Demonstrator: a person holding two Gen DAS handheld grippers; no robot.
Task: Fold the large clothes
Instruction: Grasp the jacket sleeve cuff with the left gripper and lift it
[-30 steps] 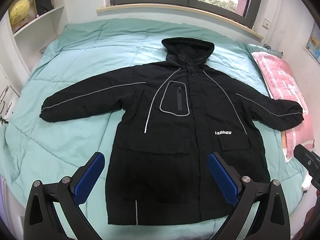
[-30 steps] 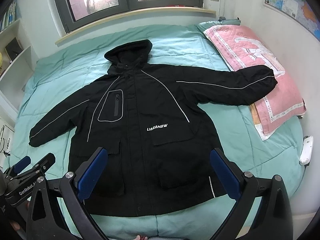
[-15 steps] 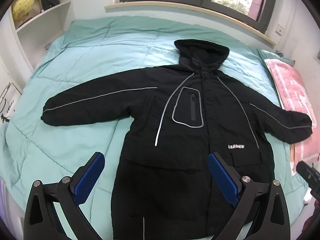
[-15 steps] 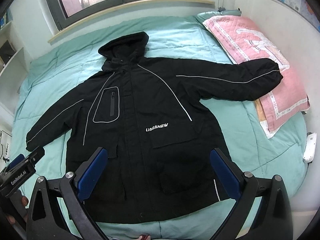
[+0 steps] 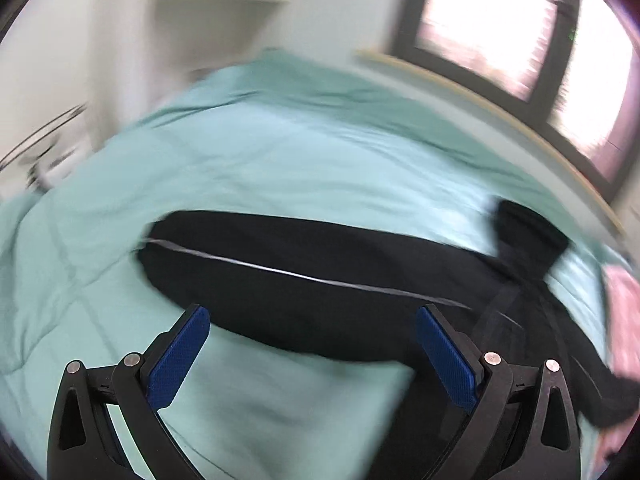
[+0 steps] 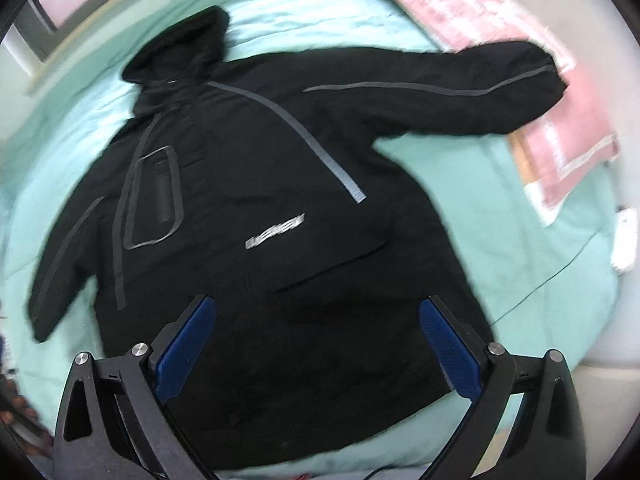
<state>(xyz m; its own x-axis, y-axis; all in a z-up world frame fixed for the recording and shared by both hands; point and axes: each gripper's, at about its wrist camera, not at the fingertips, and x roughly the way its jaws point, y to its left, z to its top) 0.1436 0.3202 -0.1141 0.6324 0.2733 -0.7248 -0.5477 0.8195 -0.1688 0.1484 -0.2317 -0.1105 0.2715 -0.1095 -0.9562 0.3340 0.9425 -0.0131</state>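
A black hooded jacket (image 6: 280, 208) with grey reflective stripes lies spread face up on a teal bed (image 6: 500, 208), sleeves out to both sides. In the blurred left wrist view its left sleeve (image 5: 300, 276) stretches across just beyond my left gripper (image 5: 312, 344), which is open and empty above the sleeve's near edge. My right gripper (image 6: 316, 336) is open and empty, hovering over the jacket's lower front near the hem. The right sleeve's cuff (image 6: 532, 80) rests on a pink pillow.
A pink quilted pillow (image 6: 520, 32) lies at the bed's right end. A window (image 5: 532, 36) and sill run behind the bed, and white shelves (image 5: 212, 4) stand at the left. A small white object (image 6: 626, 240) lies at the bed's right edge.
My left gripper has swung left and down toward the left sleeve, blurring its view. My right gripper has moved closer over the jacket's body. Both stay open.
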